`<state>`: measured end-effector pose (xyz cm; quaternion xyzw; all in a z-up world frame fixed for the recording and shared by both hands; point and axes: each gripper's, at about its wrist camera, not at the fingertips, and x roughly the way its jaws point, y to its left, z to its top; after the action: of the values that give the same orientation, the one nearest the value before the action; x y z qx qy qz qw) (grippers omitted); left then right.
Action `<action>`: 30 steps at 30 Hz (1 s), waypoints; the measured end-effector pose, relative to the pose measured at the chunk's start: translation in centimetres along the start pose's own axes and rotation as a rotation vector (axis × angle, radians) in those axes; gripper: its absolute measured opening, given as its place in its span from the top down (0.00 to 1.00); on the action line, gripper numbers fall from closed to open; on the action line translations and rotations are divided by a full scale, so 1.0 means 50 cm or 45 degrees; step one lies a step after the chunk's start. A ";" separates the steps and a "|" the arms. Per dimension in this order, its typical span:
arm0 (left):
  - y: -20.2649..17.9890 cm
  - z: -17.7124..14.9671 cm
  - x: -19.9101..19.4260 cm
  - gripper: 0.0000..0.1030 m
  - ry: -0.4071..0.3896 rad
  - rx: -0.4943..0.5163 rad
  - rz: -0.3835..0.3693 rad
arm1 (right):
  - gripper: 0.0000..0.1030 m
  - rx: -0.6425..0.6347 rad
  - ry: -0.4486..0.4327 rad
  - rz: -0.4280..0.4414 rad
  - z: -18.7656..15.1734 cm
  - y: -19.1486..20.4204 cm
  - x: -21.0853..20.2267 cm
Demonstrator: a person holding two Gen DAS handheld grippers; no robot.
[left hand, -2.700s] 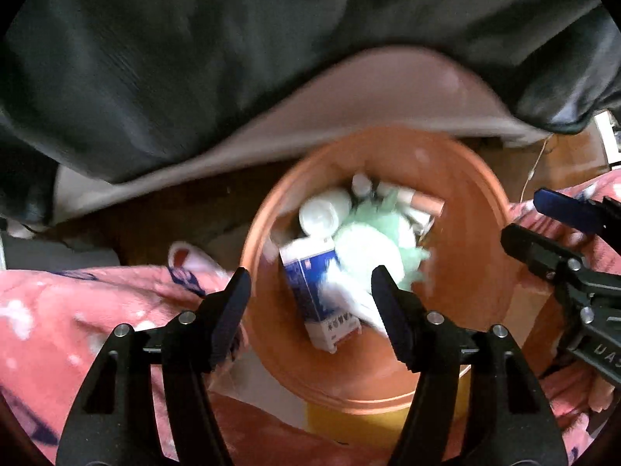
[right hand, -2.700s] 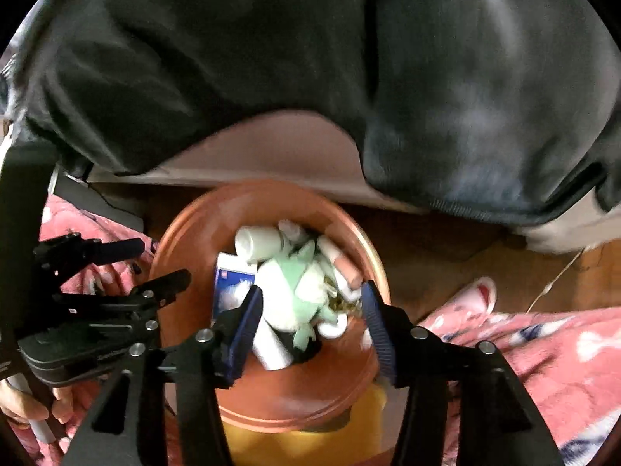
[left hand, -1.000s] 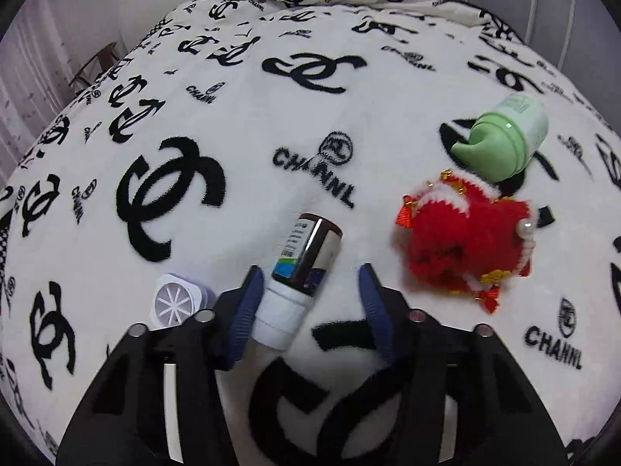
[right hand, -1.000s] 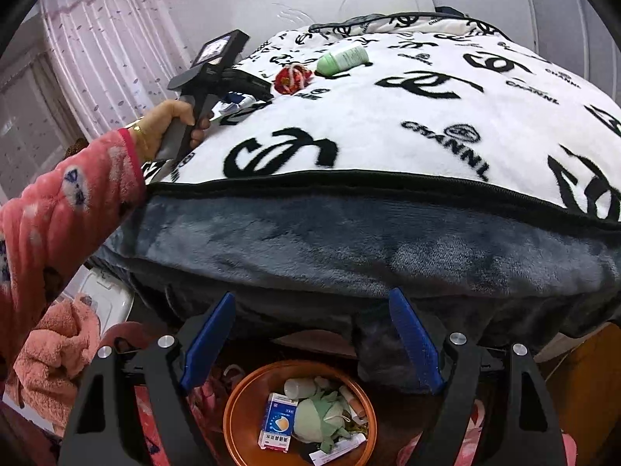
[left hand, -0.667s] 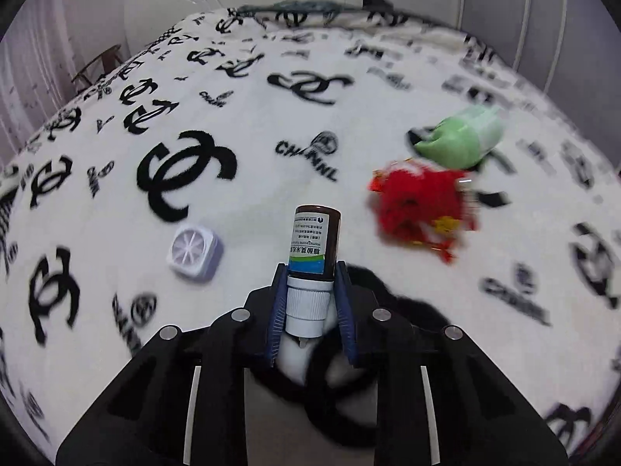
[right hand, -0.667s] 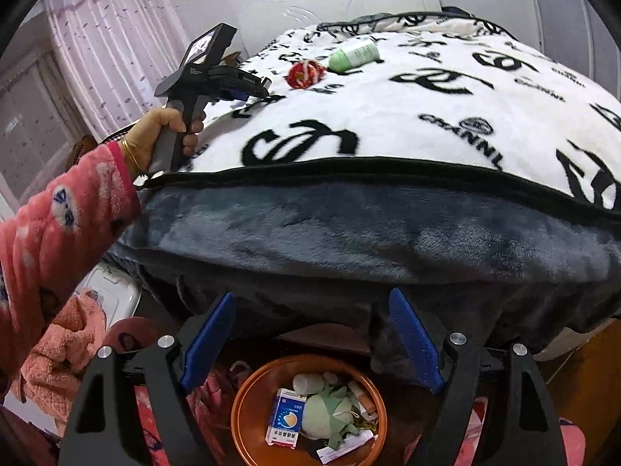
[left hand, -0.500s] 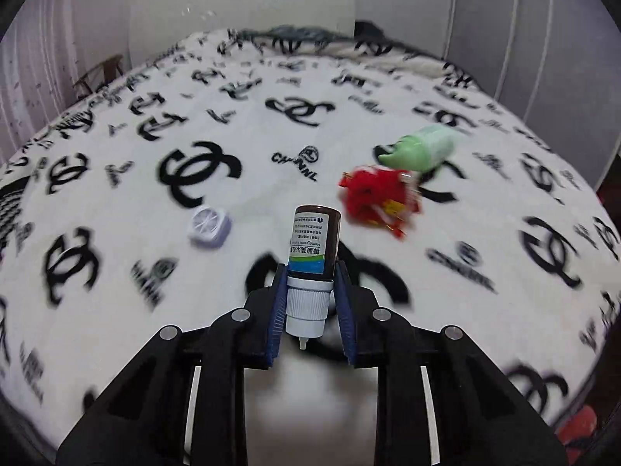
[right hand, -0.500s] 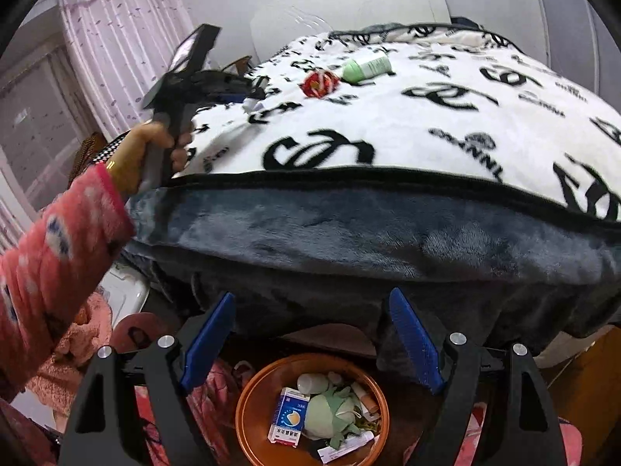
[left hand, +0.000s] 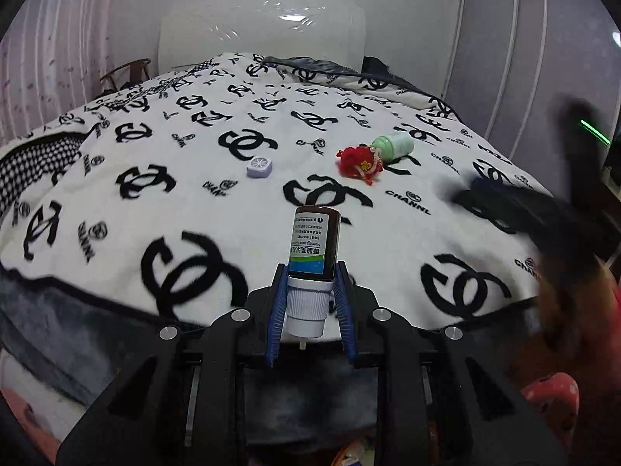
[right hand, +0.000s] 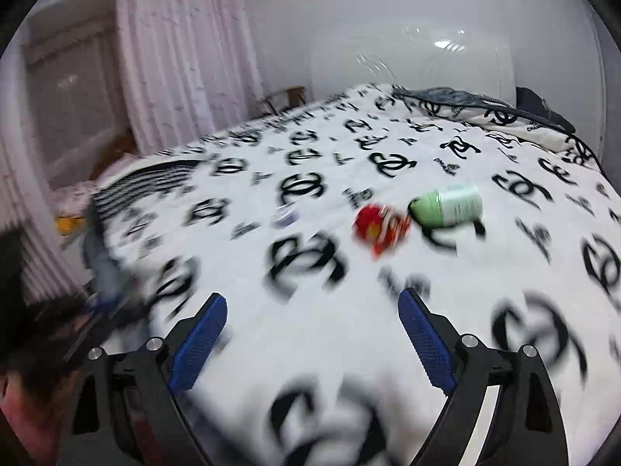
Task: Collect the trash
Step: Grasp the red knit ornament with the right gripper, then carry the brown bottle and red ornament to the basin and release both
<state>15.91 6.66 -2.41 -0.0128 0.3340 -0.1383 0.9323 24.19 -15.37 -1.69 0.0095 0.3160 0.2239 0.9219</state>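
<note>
We look across the bed (left hand: 240, 233) under its white logo blanket, our left gripper (left hand: 310, 303) raised above its near edge at 6 o'clock and clamped narrow on a brown spray bottle (left hand: 315, 244). The pads pinch only the white ribbed cap, so we judge the heavier glass body could lever out or the cap could twist loose if we swing fast. The bottle's long axis runs along the fingers, base pointing away toward 12 o'clock, nozzle back toward the camera. Our right gripper (right hand: 310, 330) sweeps over the blanket with its fingers spread wide and empty; its view is heavily blurred, so a hurried grab might miss. At 1 o'clock lie a green bottle (left hand: 392, 146), touching a red plush ornament (left hand: 359, 161), and at 11 o'clock a small lilac square piece (left hand: 259, 166), all still to collect
</note>
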 end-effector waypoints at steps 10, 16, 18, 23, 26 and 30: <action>0.046 -0.026 0.009 0.77 0.012 -0.090 -0.060 | 0.16 0.173 0.231 -0.219 0.118 -0.114 0.317; 0.055 -0.035 0.019 0.77 0.032 -0.115 -0.070 | 0.60 0.190 0.254 -0.292 0.105 -0.111 0.324; 0.055 -0.035 0.018 0.77 0.033 -0.125 -0.080 | 0.67 0.188 0.230 -0.282 0.104 -0.111 0.298; 0.037 -0.036 0.000 0.77 0.027 -0.119 -0.079 | 0.70 0.192 0.172 -0.262 0.092 -0.097 0.223; 0.021 -0.039 -0.016 0.77 0.024 -0.114 -0.091 | 0.70 0.171 0.118 -0.215 0.067 -0.076 0.149; -0.010 -0.051 -0.037 0.77 0.024 -0.077 -0.095 | 0.70 0.107 0.077 -0.180 0.020 -0.036 0.038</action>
<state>12.80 6.85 -3.18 -0.0520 0.3460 -0.1630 0.9225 26.80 -16.08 -2.28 0.0191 0.3528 0.1449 0.9242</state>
